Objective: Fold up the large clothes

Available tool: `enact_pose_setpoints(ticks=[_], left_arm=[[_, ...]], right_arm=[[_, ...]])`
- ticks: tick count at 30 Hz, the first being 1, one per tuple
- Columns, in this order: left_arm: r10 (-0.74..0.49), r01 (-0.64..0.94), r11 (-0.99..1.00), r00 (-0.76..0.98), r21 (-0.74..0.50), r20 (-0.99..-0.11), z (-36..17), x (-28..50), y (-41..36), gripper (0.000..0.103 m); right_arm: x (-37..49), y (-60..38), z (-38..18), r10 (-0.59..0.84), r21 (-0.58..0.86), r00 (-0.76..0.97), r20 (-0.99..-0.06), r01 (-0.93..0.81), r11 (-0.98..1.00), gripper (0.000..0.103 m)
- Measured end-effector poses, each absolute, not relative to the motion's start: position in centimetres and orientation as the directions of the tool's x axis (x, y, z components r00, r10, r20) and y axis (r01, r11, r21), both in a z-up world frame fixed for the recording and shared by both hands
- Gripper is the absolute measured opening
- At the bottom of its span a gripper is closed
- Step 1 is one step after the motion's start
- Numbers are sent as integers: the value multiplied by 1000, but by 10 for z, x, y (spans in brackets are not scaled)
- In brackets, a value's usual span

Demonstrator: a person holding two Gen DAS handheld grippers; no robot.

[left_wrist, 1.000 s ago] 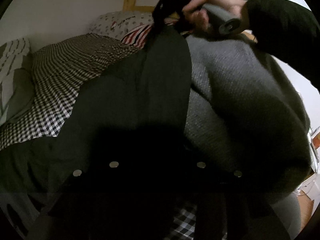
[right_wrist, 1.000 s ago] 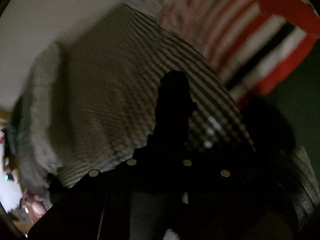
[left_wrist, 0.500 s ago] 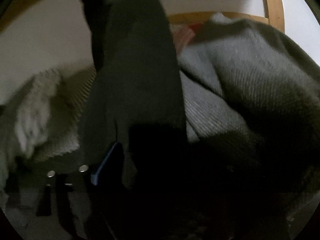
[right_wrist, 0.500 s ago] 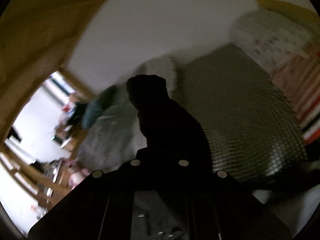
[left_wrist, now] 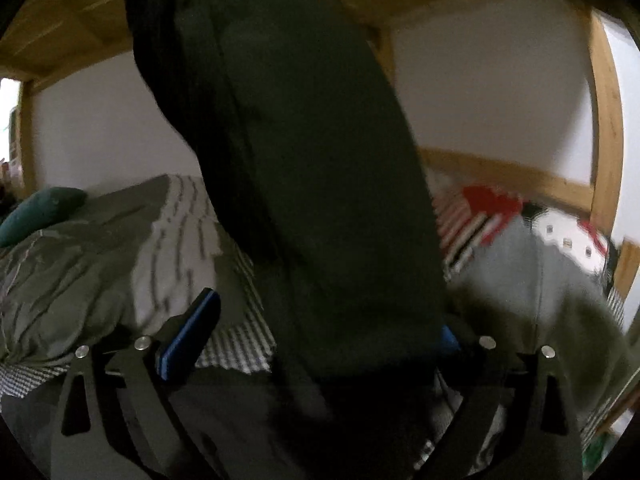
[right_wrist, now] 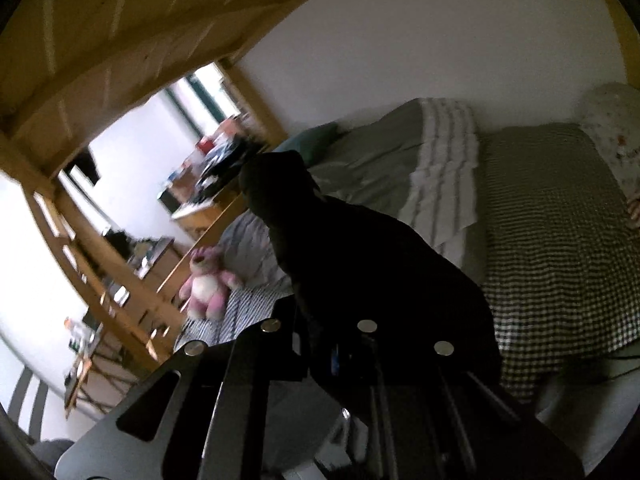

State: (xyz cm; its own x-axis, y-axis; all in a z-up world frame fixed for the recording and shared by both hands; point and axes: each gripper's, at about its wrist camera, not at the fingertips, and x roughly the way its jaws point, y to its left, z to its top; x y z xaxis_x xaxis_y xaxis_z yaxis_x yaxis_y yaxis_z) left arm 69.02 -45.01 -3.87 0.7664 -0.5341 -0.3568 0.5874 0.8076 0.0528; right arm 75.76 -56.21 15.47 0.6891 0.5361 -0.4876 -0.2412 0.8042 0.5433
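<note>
A large dark green garment (left_wrist: 312, 168) hangs stretched upward through the middle of the left wrist view. My left gripper (left_wrist: 320, 332) is open: its blue-padded left finger (left_wrist: 188, 332) stands apart from the cloth, which drapes between the jaws and hides most of the right finger. In the right wrist view my right gripper (right_wrist: 340, 356) is shut on a bunch of the same dark garment (right_wrist: 352, 256), held up above the bed.
A bed with a checked cover (right_wrist: 560, 240) and a grey striped duvet (left_wrist: 100, 248) lies below. A pink plush toy (right_wrist: 208, 284) sits at its foot. Wooden bunk frame (left_wrist: 604, 128) and slats (right_wrist: 100, 32) are close overhead. Red striped cloth (left_wrist: 480, 216) lies at right.
Both grippers have lifted and swung away from the bed toward the room. My left gripper, earlier shut on the garment, has opened. The grey knit garment has dropped from the left view.
</note>
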Motion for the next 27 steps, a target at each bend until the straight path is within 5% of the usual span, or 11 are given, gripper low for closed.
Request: enact_pose_setpoints(ticks=[6,12,19,24,27], left_arm=[[-522,560,827,793,40,-315,-20,689,-407,96],[-400,444,896,780,-25,-480,-94,691,-341,96],[-445,311,895,587,-319,-677,-174,662,-136,96],[-532,95,799,571,-594,-625,-155,674,-17,96],[-557,75,754,601,-653,-574,-128,694,24,96]], right_arm=[[762,-462,136,548,475,575,-607,-291,831,8],[776,-340,69,460,358,427,-778,-300,884,8],[770,-268,-5,463,318,417,-782,-373,872,7],[758,-220,-40,343,142,484,-805,-404,904,7],[754,-196,-62,263,36,539,-800,-395,918,7]])
